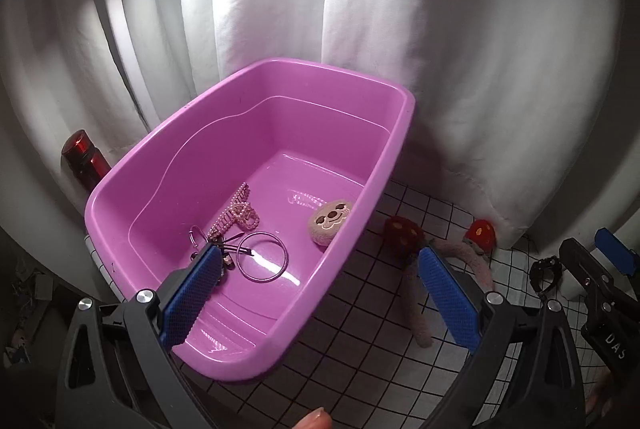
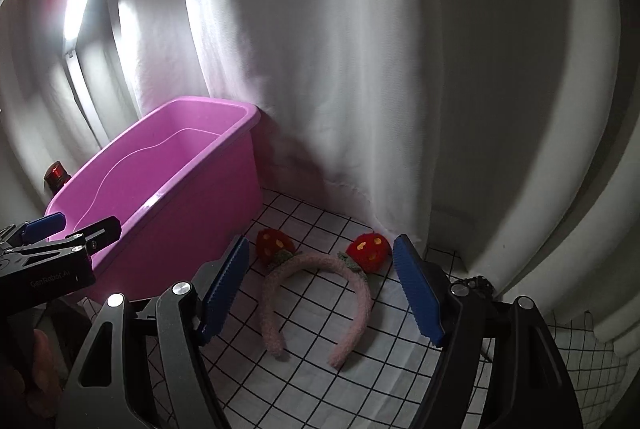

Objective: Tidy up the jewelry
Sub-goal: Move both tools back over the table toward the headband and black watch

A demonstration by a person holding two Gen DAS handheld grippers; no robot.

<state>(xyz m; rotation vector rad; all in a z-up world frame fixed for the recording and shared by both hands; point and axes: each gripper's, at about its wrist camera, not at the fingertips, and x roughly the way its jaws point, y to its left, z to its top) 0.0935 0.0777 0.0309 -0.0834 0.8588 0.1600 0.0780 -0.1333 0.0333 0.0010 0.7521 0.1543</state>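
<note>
A fuzzy pink headband with two red strawberry ears lies on the grid-patterned white counter, just right of the glossy purple plastic tub. It arches away from the right hand-held gripper, straight ahead between wide-parted, empty jaws. The left hand-held gripper, also spread and empty, straddles the tub's rim.

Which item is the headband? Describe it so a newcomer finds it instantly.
Start at the big purple tub by the white curtain. On the checked cloth just beside it lies the headband, a fuzzy pink arch lying between the open fingers of the right gripper. Two red strawberry puffs on its top set it apart from the small black bracelet nearby.
</note>
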